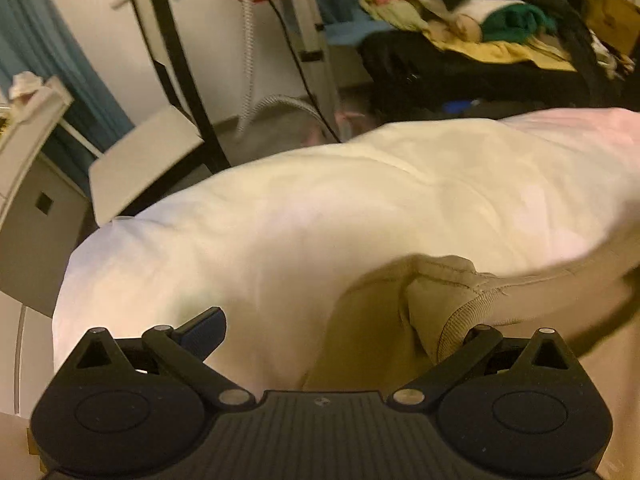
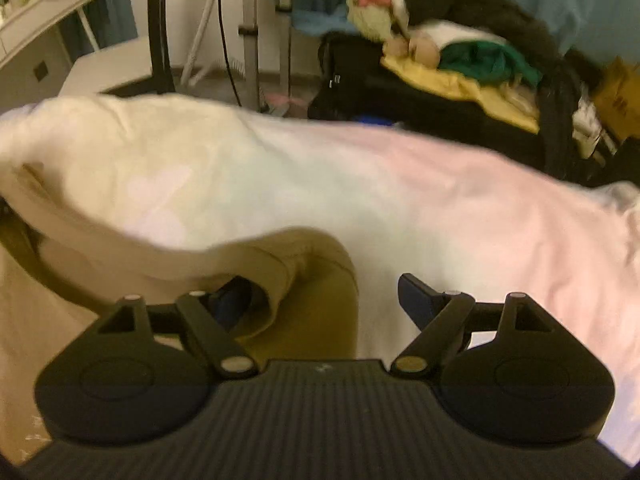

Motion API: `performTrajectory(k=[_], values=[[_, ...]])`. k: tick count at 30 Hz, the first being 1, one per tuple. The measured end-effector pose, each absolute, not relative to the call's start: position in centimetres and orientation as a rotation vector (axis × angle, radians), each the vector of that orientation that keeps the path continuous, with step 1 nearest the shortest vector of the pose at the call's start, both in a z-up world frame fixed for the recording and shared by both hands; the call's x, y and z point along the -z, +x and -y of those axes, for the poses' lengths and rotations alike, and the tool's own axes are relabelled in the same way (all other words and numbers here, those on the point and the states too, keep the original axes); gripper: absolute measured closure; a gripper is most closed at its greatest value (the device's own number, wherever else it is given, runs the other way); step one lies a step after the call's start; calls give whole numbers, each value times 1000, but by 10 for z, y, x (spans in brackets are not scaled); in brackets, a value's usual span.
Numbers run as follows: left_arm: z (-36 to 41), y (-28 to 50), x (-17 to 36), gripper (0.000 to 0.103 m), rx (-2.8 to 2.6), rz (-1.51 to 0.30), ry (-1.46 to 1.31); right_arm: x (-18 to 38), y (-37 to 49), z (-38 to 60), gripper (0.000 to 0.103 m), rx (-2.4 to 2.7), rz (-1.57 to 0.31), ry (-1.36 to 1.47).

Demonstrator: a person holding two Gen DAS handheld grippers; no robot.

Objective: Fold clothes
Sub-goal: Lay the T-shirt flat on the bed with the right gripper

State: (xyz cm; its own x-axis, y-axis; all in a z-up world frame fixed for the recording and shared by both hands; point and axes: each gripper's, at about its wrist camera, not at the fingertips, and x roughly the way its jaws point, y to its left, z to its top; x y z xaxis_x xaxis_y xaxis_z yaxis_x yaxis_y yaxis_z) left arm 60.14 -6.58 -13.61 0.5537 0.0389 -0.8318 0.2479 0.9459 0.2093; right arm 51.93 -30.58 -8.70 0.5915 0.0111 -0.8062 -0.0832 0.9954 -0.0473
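Observation:
A large white garment [image 1: 320, 208] fills the middle of the left wrist view, and its ribbed edge [image 1: 472, 304] drapes over the right finger of my left gripper [image 1: 332, 328]. The left finger [image 1: 204, 328] is bare, and the jaws stand wide apart. In the right wrist view the same white garment [image 2: 360, 184] spreads across the frame. Its folded edge [image 2: 280, 276] hangs over the left finger of my right gripper [image 2: 324, 300]. The right finger [image 2: 416, 300] is bare, and these jaws stand wide apart too.
A black suitcase [image 1: 460, 76] heaped with mixed clothes [image 1: 480, 16] lies beyond the garment; it also shows in the right wrist view [image 2: 400, 96]. A metal stand with cables [image 1: 304, 40] rises at the back. A white shelf unit [image 1: 36, 184] stands at left.

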Motion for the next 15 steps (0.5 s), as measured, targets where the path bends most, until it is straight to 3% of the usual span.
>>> performTrajectory(k=[4, 10, 15], values=[[61, 585, 122, 0, 169, -981, 328, 49, 481, 304, 21, -80, -826, 28], [56, 509, 91, 0, 145, -795, 211, 28, 357, 291, 21, -28, -718, 191], [60, 479, 94, 0, -10, -774, 257, 10, 253, 281, 21, 15, -625, 326]])
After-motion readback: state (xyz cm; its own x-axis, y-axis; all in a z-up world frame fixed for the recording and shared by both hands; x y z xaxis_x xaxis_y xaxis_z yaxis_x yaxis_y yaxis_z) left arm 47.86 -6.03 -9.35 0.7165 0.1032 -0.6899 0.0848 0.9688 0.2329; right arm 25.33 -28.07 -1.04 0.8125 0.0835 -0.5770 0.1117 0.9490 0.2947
